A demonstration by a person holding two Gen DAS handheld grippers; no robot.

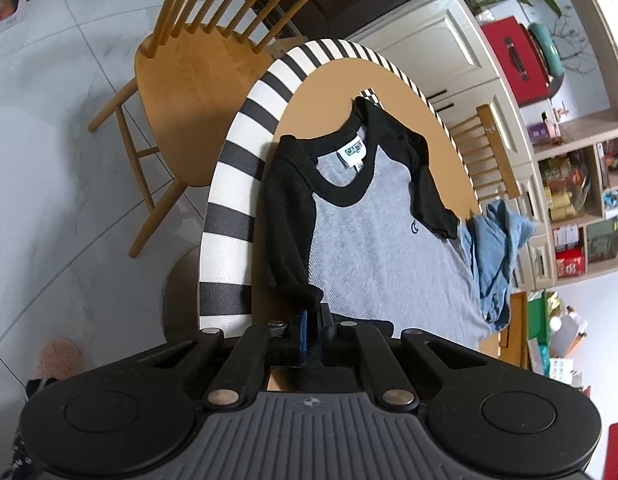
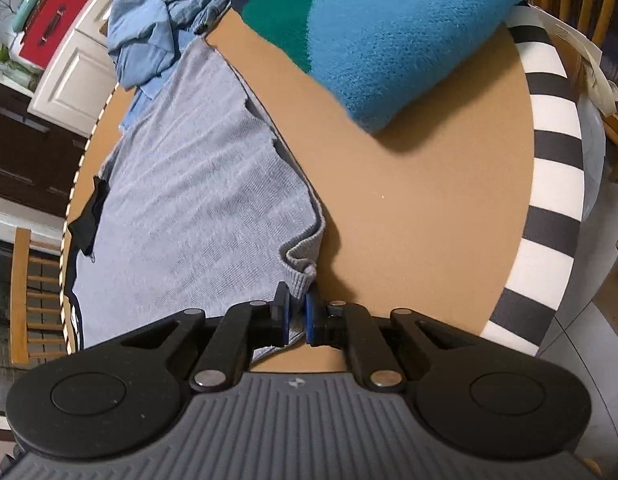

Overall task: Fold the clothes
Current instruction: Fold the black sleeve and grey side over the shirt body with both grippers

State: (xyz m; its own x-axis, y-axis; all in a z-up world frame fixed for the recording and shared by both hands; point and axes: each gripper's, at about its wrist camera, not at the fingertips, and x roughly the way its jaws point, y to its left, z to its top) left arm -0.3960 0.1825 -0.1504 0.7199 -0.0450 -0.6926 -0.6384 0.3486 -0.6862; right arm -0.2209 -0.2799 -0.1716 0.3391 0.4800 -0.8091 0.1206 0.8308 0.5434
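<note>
Left wrist view: a spindle-back wooden chair (image 1: pixel 189 80) is standing on pale floor tiles beside the round desk (image 1: pixel 441 136), whose tan top is ringed by a padded rim in black and white stripes. The shirt (image 1: pixel 373 248), a grey ribbed knit with black raglan sleeves and a black collar, is lying front-up and flat on the desk, a white label showing inside the neck. The left gripper (image 1: pixel 313 316) is pinching the black cuff of the near sleeve, its blue-padded jaws drawn almost together on the fabric. The far sleeve is lying folded over the grey chest. A crumpled blue denim garment (image 1: pixel 497 248) is sitting at the shirt's far edge, touching it. Shelving with packaged goods is standing beyond.

Right wrist view: the denim garment (image 2: pixel 157 36) is bunching at the upper left against the shirt (image 2: pixel 197 200), which is spreading across the left half of the desk (image 2: pixel 421 216). The right gripper (image 2: pixel 297 312) is clamping the ribbed grey hem corner, jaws narrowly apart with the knit bunched between them. A thick fleecy sweater (image 2: pixel 409 36) in blue, green and navy is lying folded at the upper right, apart from the shirt.
</note>
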